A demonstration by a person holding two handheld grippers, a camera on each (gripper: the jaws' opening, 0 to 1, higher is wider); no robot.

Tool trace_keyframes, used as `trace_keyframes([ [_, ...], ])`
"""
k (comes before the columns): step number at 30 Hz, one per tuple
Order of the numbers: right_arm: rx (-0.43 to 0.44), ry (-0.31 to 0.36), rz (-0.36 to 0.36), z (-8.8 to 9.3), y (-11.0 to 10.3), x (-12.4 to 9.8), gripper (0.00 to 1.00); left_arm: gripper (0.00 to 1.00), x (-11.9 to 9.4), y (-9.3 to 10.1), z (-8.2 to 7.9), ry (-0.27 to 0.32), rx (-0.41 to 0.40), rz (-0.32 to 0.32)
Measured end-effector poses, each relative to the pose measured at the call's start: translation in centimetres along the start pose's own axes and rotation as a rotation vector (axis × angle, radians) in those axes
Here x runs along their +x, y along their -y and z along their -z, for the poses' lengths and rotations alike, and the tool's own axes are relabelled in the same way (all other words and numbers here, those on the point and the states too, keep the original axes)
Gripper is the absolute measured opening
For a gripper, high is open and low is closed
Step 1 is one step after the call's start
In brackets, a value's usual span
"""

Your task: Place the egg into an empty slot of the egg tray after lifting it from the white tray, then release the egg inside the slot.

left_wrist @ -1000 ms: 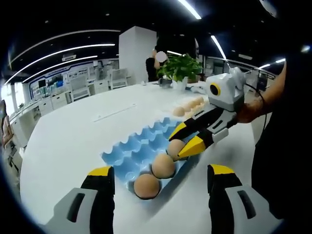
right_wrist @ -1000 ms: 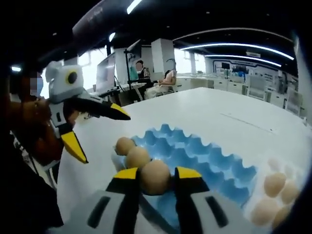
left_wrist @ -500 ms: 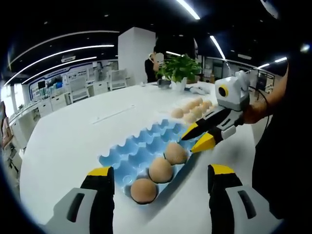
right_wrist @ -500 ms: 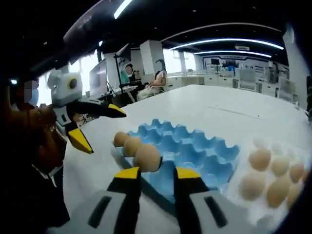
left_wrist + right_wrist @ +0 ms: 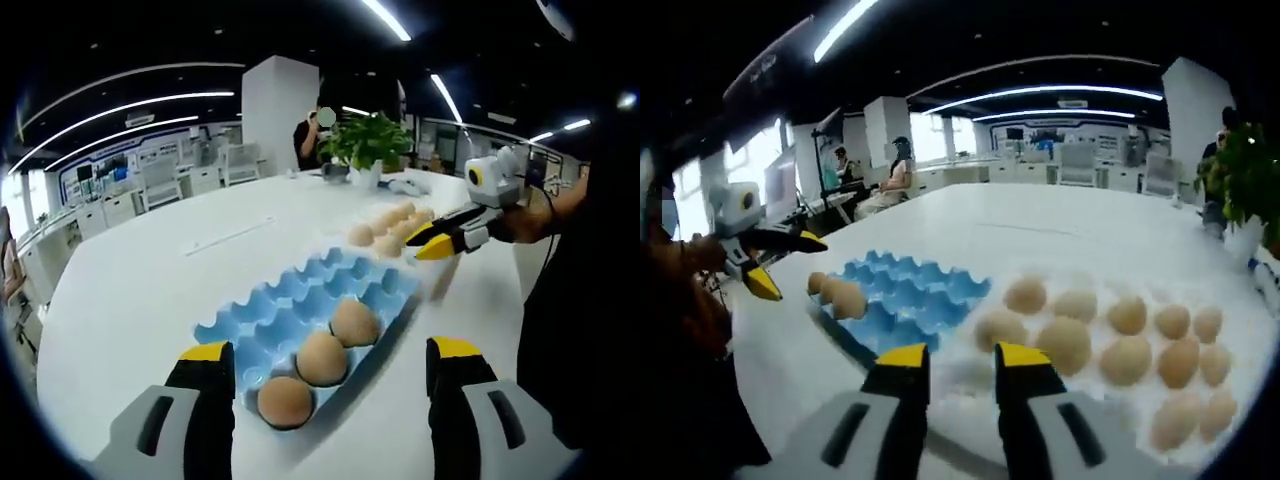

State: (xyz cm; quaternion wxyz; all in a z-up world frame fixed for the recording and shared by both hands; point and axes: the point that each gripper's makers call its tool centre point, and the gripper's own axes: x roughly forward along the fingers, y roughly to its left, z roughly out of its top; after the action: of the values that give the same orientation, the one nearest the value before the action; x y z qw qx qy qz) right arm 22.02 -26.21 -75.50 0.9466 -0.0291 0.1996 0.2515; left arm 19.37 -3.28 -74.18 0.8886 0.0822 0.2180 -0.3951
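fingers [image 5: 1018, 358] apart w/ nothing between, eggs [image 5: 1067, 343] ahead, plant [image 5: 1240, 175] behind

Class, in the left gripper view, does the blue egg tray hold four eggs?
No: the blue moulded egg tray holds three brown eggs, lined along its near edge.

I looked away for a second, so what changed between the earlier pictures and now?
The right gripper let go of the third egg in the blue egg tray and drew back to the white tray of eggs, its jaws now open and empty. The left gripper stayed open and hovering near the blue tray, and the three eggs stayed in their row of slots.
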Motion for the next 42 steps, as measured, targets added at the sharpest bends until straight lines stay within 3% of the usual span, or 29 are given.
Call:
trace_keyframes([
  [4, 0.039, 0.038, 0.163, -0.1, 4.5, -2.5, 0.25, 0.78, -0.1, -0.1, 0.0, -0.003, 0.001, 0.001],
  [8, 0.033, 0.006, 0.339, 0.9, 9.4, -5.0, 0.25, 0.78, 0.0, -0.1, 0.0, -0.006, 0.004, 0.004],
  [11, 0.133, -0.002, 0.390, 2.2, 11.5, -5.6, 0.25, 0.78, 0.1, -0.1, -0.2, 0.002, 0.001, 0.007],
  [13, 0.138, 0.018, 0.407, 2.3, 12.4, -5.9, 0.24, 0.78, 0.1, 0.0, -0.3, 0.002, 0.004, 0.009],
  [14, 0.173, -0.011, 0.450, 3.0, 13.0, -6.2, 0.25, 0.78, 0.1, 0.0, -0.3, 0.002, 0.005, 0.010],
  [17, 0.171, -0.006, 0.460, 3.3, 13.3, -6.4, 0.25, 0.78, 0.0, -0.1, -0.4, 0.004, 0.006, 0.009],
  [22, 0.173, -0.074, 0.424, 5.1, 12.7, -5.6, 0.27, 0.78, -0.1, -0.2, -0.3, 0.003, 0.001, 0.004],
  [23, 0.107, -0.050, 0.427, 4.5, 12.8, -5.5, 0.27, 0.78, -0.1, -0.2, -0.2, -0.001, 0.003, 0.004],
  [27, 0.093, -0.056, 0.443, 4.6, 12.6, -5.5, 0.26, 0.78, -0.2, -0.2, -0.1, -0.002, 0.000, 0.002],
  [34, 0.154, -0.057, 0.440, 4.4, 12.8, -5.8, 0.24, 0.78, -0.1, -0.3, -0.1, -0.001, 0.001, 0.003],
  [42, 0.167, 0.001, 0.416, 1.8, 12.0, -6.5, 0.24, 0.78, 0.0, -0.5, -0.1, 0.002, -0.006, 0.000],
])
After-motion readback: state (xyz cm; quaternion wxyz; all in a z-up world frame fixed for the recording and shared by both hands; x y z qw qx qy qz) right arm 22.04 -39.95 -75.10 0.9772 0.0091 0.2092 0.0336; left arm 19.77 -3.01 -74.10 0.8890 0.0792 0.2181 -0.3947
